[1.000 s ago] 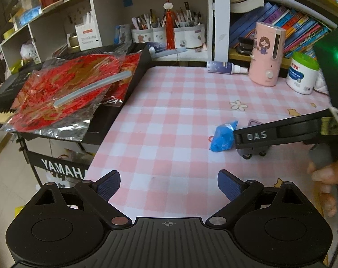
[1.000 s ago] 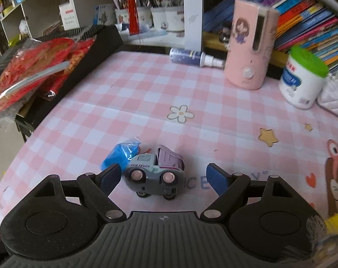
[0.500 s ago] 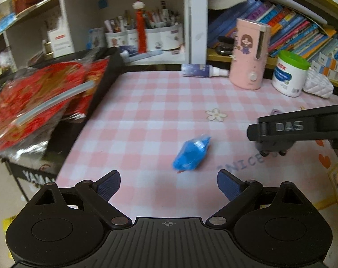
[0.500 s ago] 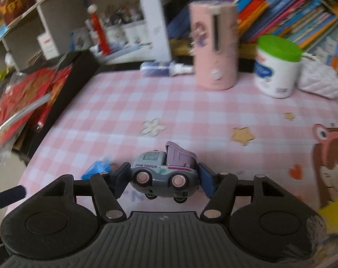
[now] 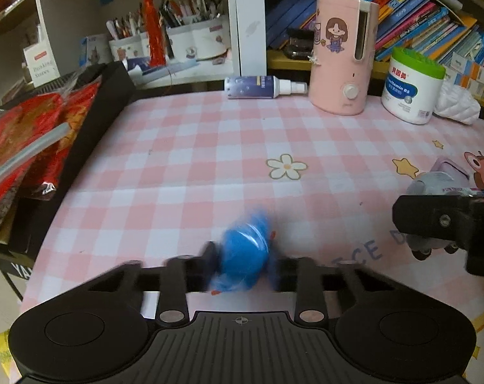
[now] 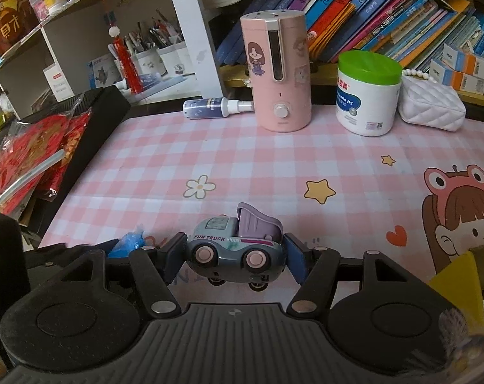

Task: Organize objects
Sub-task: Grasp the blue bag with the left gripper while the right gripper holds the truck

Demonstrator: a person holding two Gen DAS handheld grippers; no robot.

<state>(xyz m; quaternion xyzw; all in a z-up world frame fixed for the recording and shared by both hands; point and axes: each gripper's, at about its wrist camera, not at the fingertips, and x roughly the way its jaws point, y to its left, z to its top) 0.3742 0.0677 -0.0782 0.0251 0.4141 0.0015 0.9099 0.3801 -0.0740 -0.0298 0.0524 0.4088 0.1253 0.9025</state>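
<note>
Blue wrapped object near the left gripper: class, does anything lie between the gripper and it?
Nothing visible does. The blue wrapped object already sits between the fingers of the left gripper, which are blurred around it on the pink checked tablecloth. The toy truck is off to the side, clamped in the right gripper.

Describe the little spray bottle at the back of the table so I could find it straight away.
Start at the tall pink canister with a cartoon girl, standing at the far edge of the pink checked tablecloth. Just to its left, the spray bottle lies on its side, white nozzle pointing at the canister. It is the only thing back there lying flat; the green-lidded tub on the other side stands upright.
</note>
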